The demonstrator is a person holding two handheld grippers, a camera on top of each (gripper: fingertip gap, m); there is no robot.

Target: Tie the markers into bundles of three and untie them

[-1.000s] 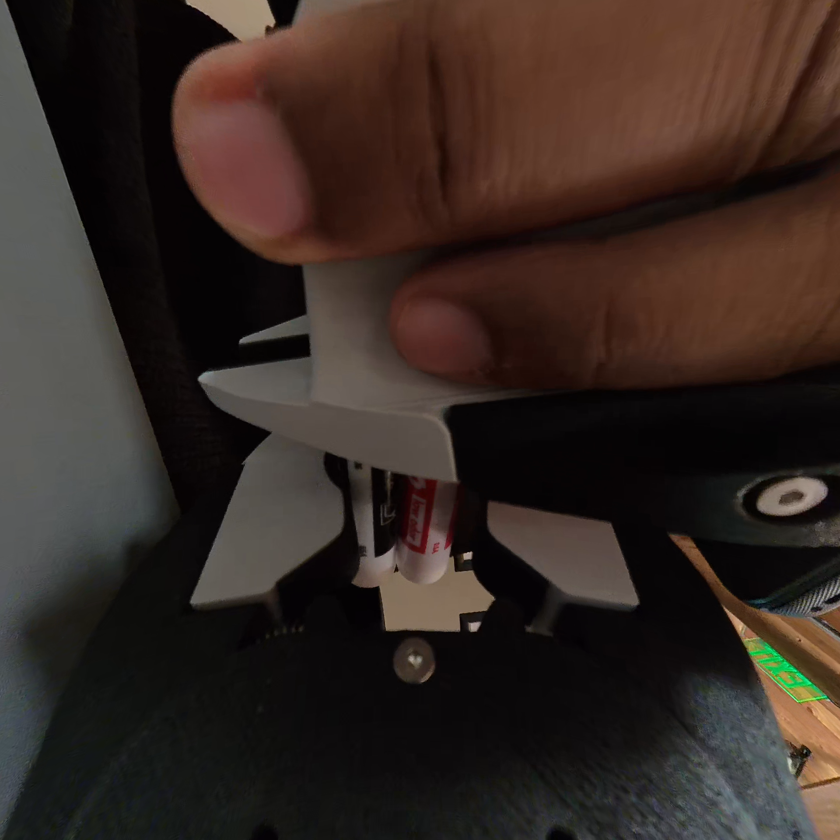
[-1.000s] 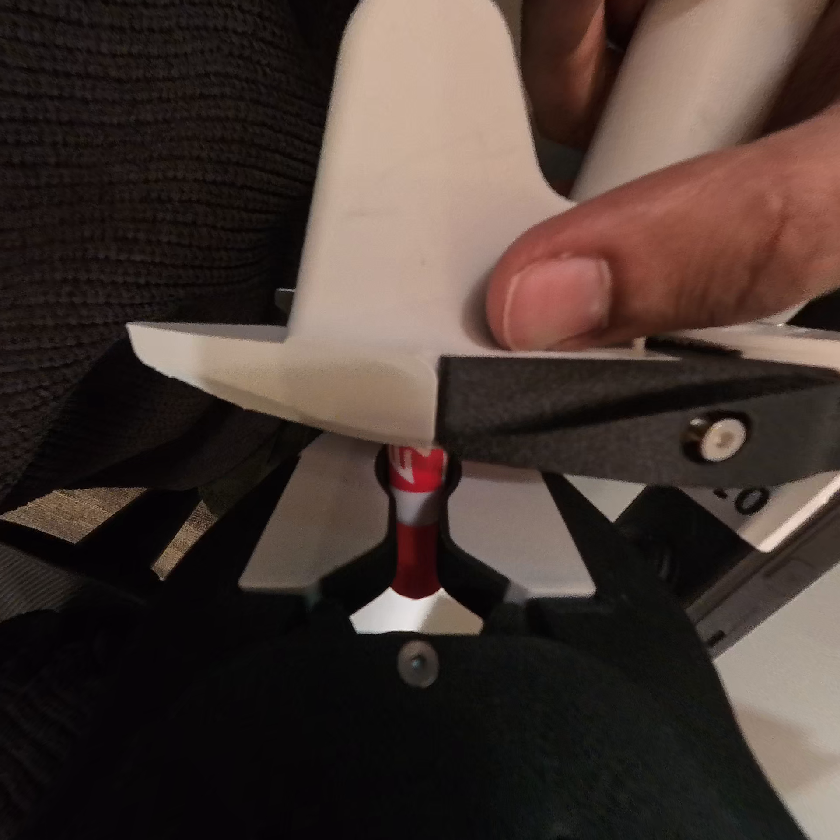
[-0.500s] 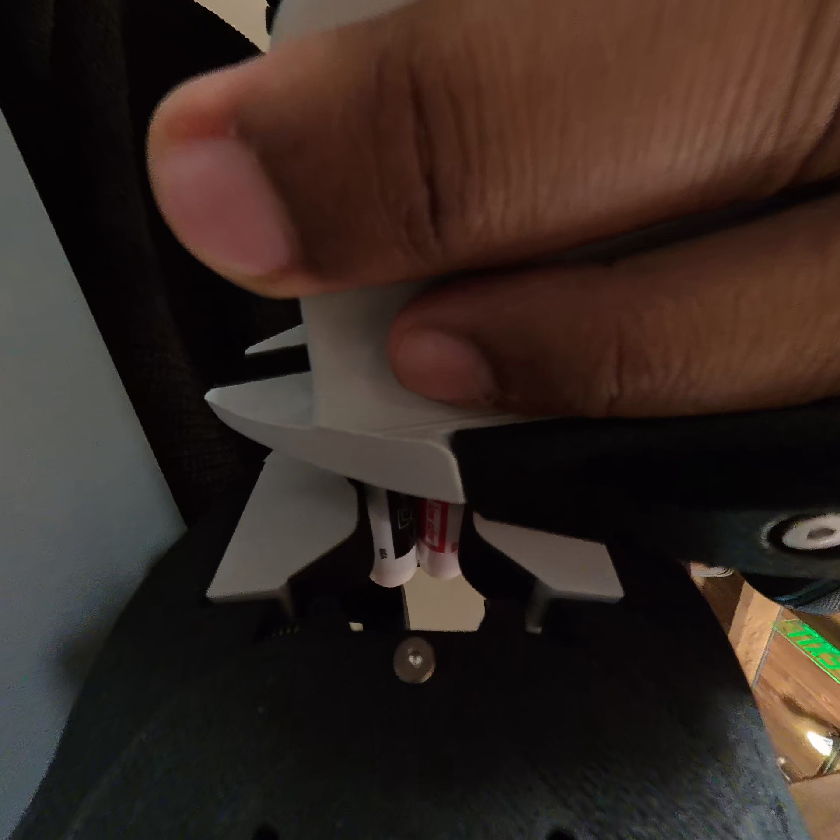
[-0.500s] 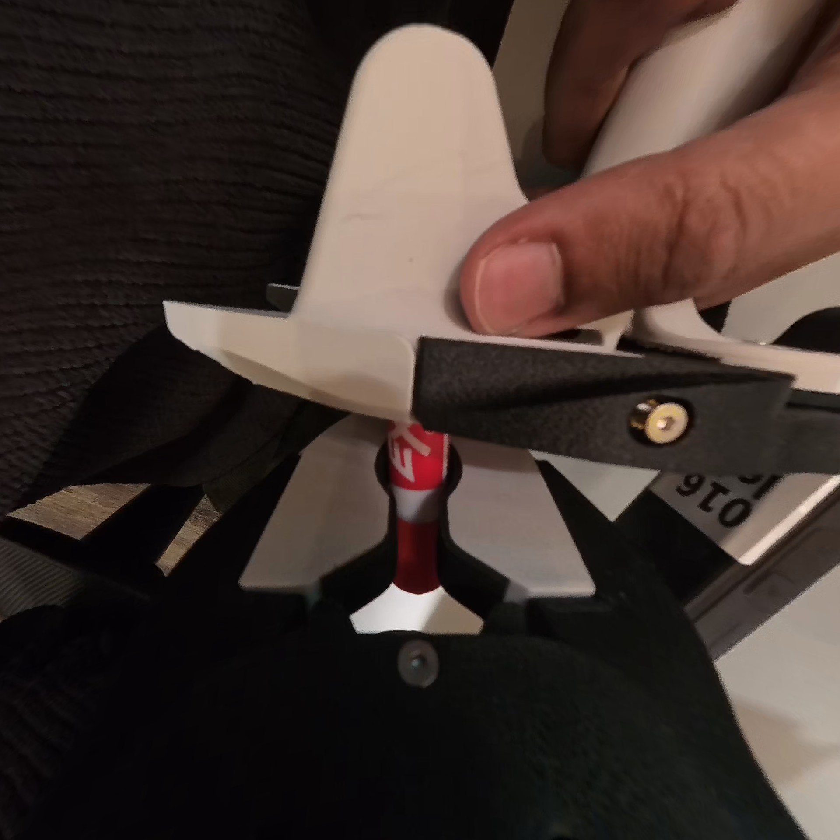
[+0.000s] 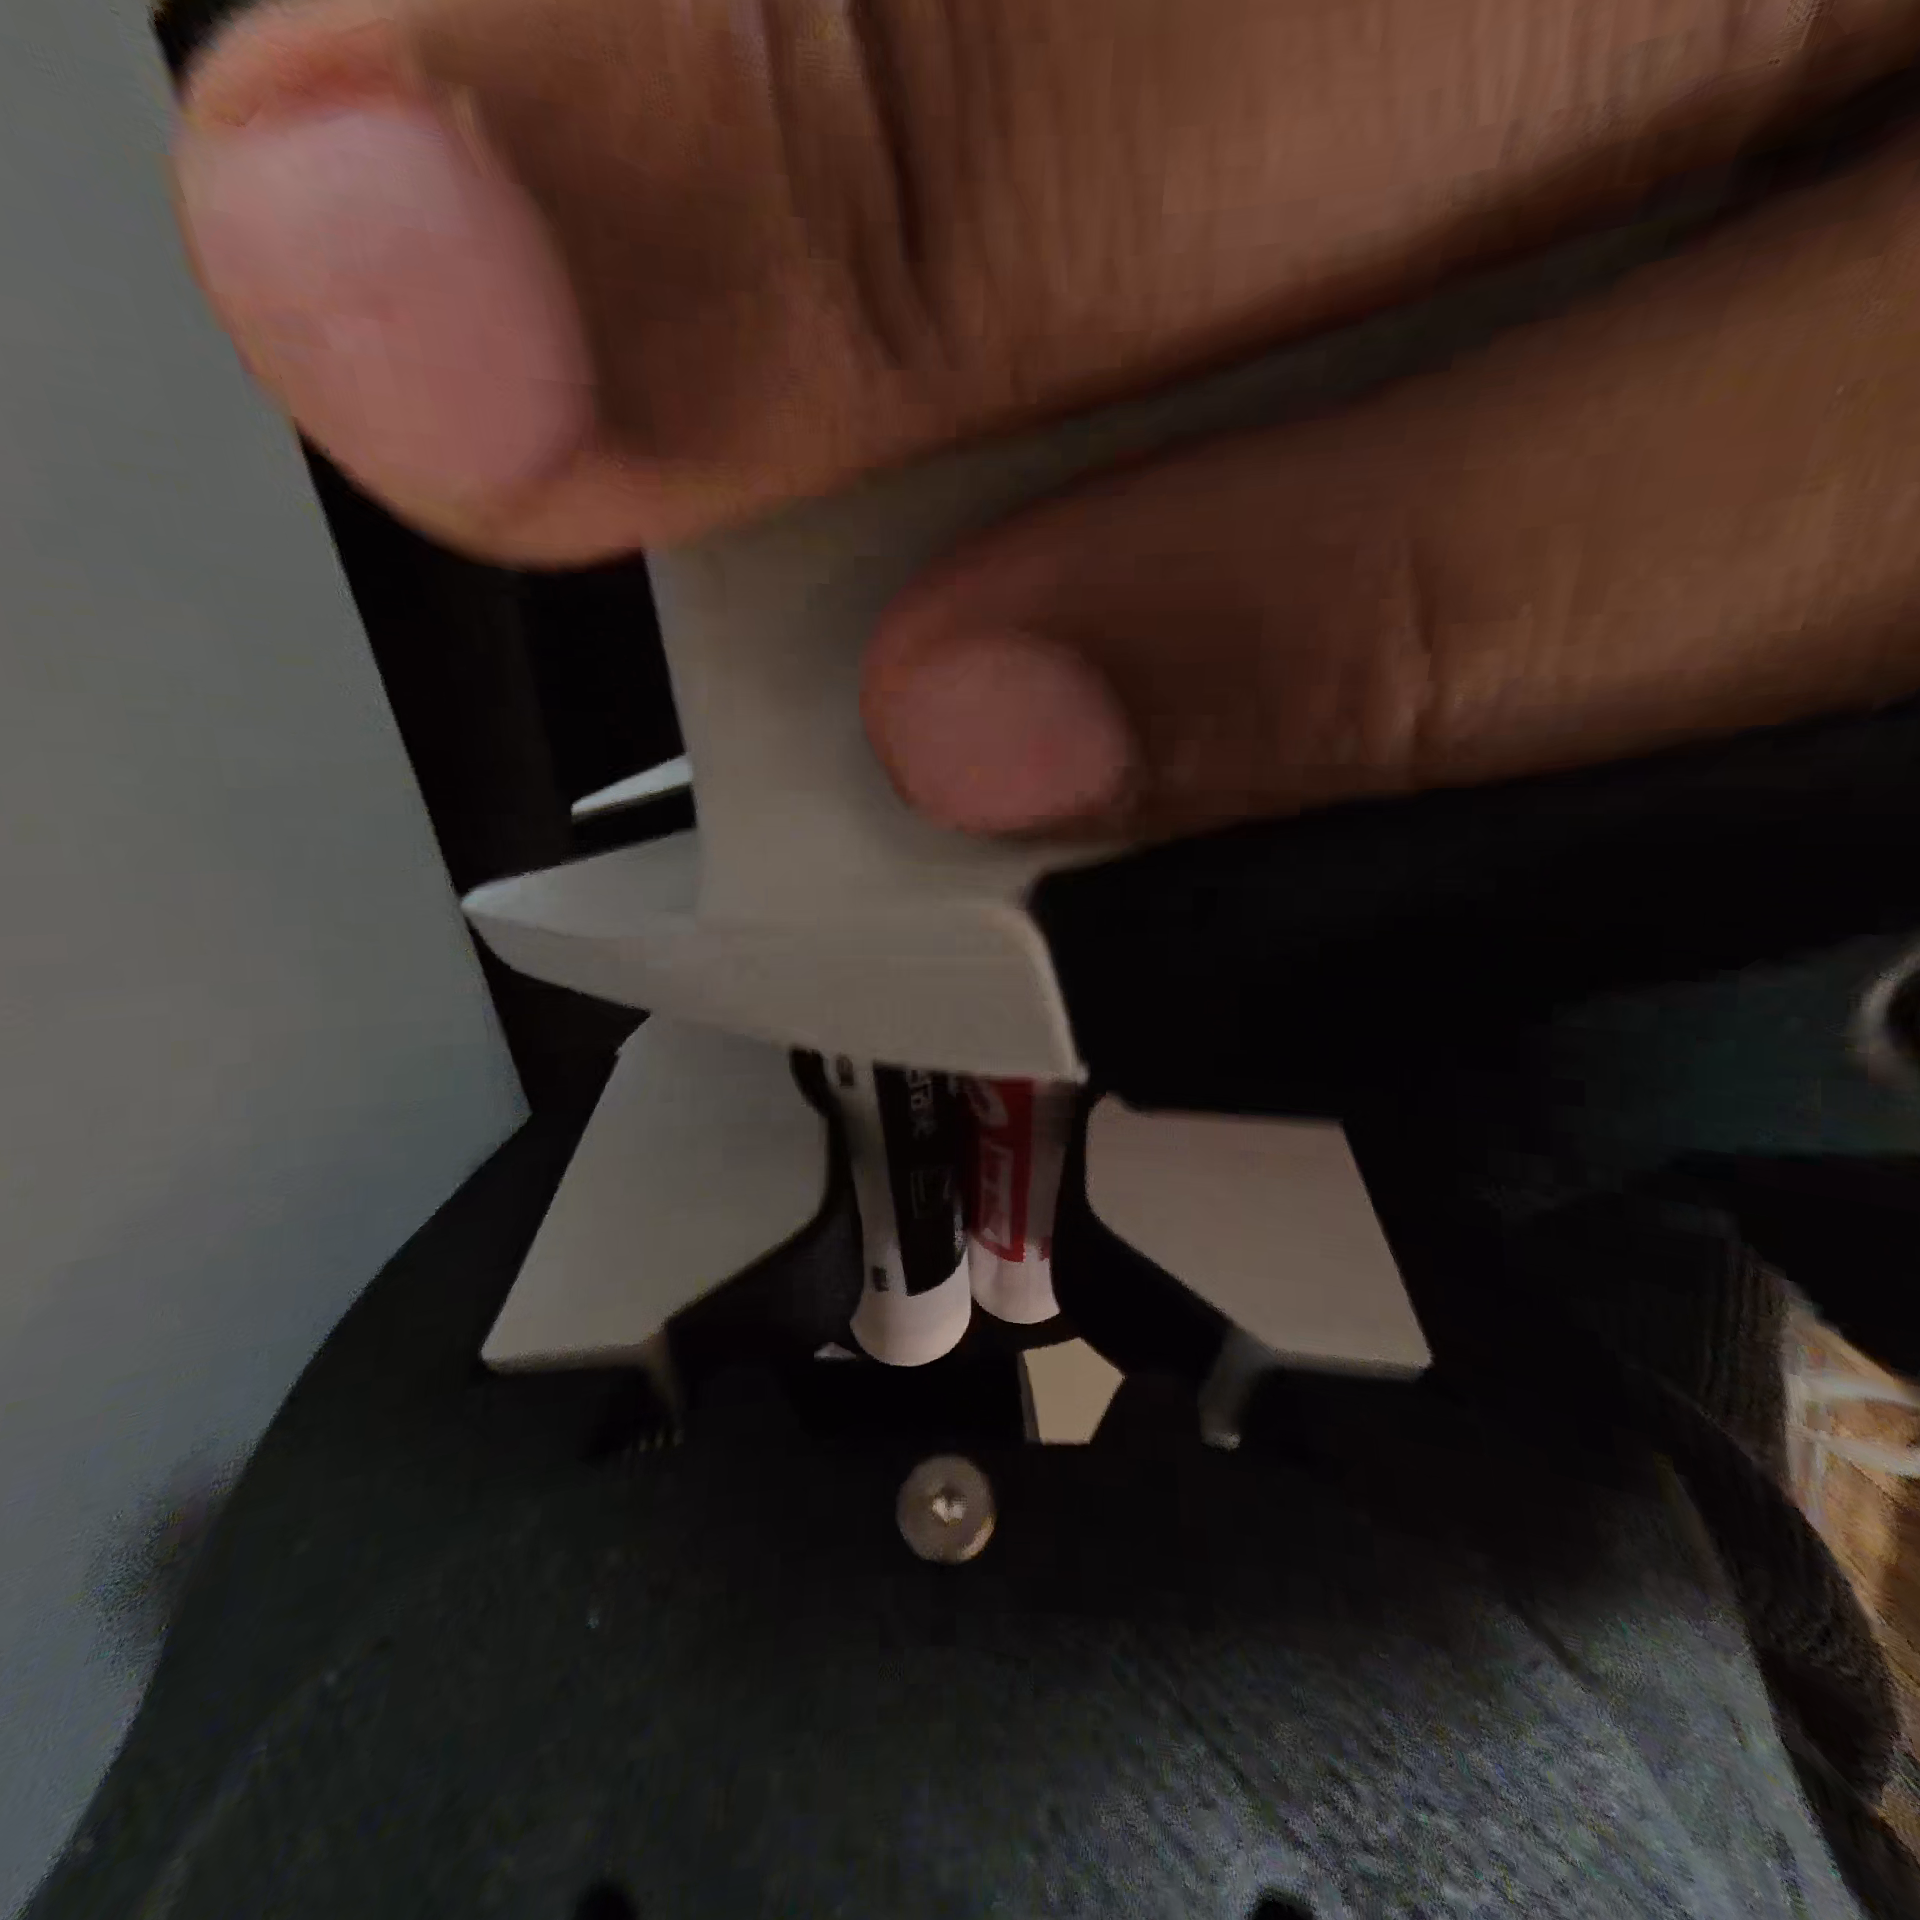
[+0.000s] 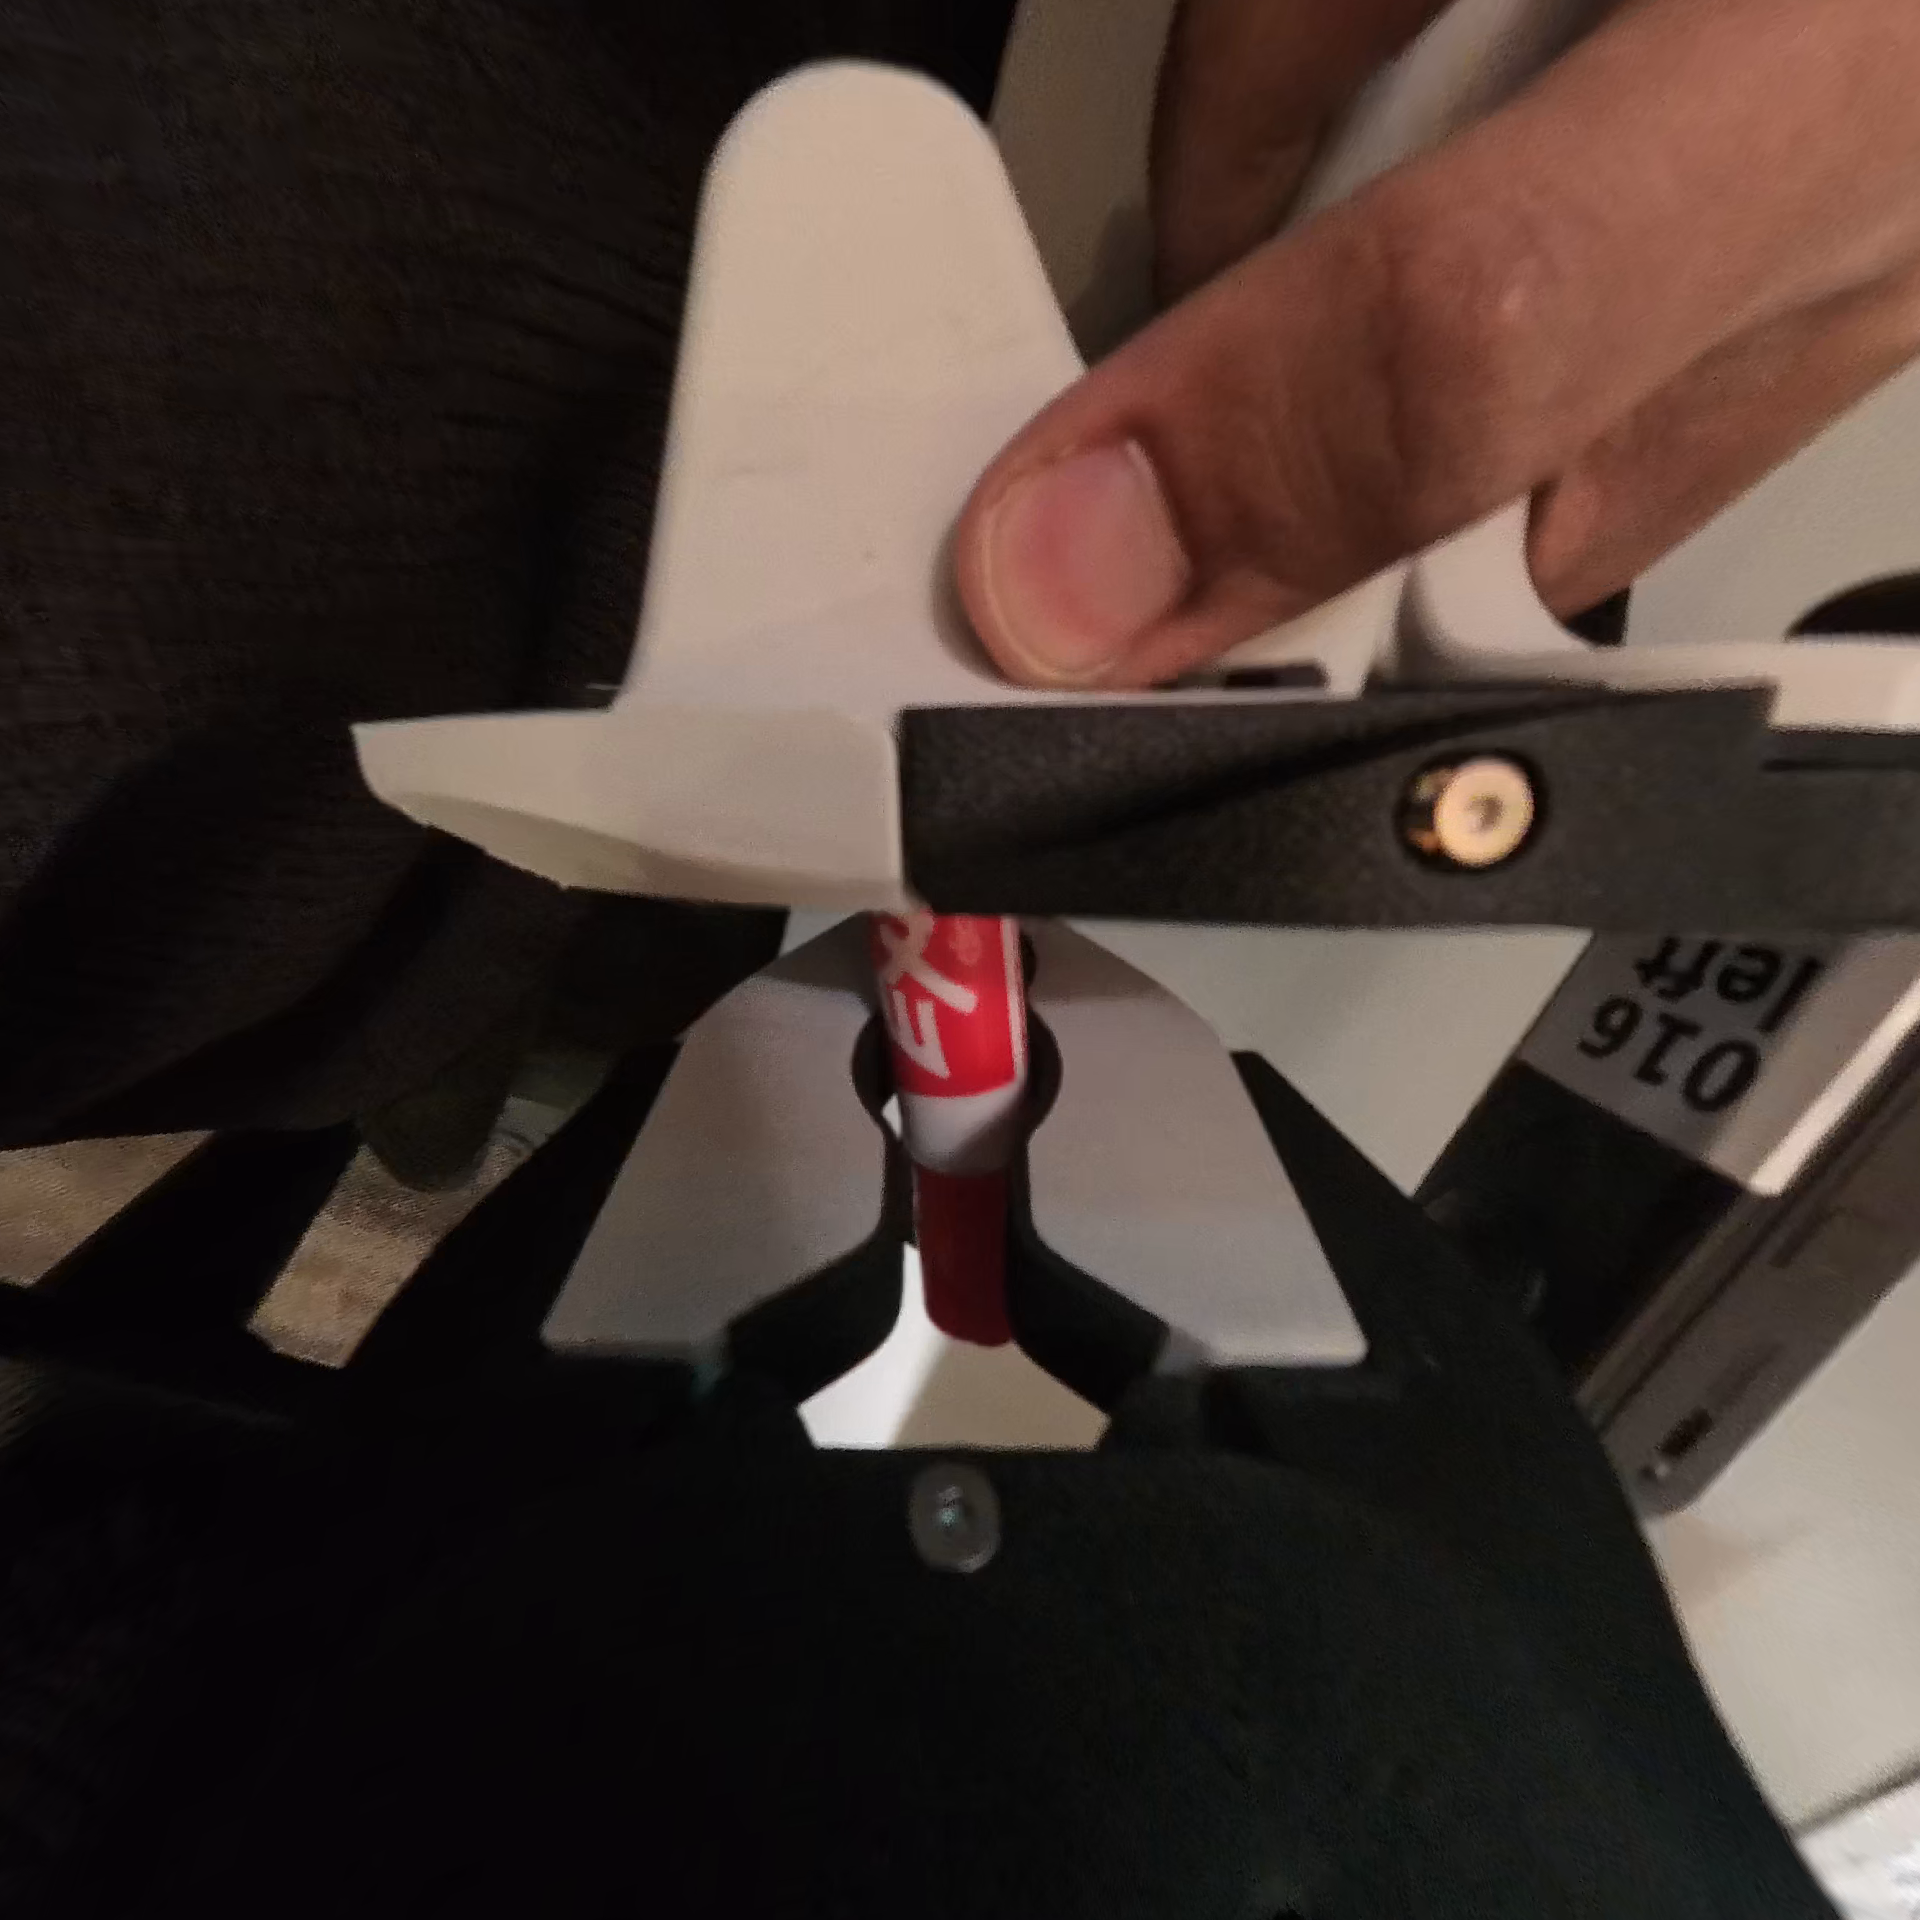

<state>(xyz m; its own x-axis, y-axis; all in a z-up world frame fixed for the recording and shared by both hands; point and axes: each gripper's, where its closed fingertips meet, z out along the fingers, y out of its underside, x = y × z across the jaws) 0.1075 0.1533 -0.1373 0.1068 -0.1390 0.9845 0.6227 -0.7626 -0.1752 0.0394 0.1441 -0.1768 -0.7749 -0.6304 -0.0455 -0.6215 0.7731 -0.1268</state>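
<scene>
In the left wrist view my left gripper (image 5: 956, 1153) is shut on two white-bodied markers side by side, one with a black label (image 5: 909, 1226) and one with a red label (image 5: 1013, 1195). The other gripper's white finger (image 5: 821, 935) and black body (image 5: 1403, 997) cross just above them, held by a hand (image 5: 1039, 312), and hide the markers' far ends. In the right wrist view my right gripper (image 6: 951, 1029) is shut on a red marker (image 6: 951, 1039) with its dark red end (image 6: 961, 1247) toward the camera. The other gripper (image 6: 831, 540), with a thumb (image 6: 1091, 540) on it, crosses in front.
Dark knit fabric (image 6: 312, 416) fills the left of the right wrist view. A pale panel (image 5: 156, 831) stands at the left of the left wrist view. Wooden floor (image 5: 1860, 1455) shows at the lower right. A grey block with a printed label (image 6: 1714, 1049) sits right of the red marker.
In the right wrist view the crossing gripper has lifted a little and more of the red marker shows. In the left wrist view the view has shifted slightly; both grips hold.
</scene>
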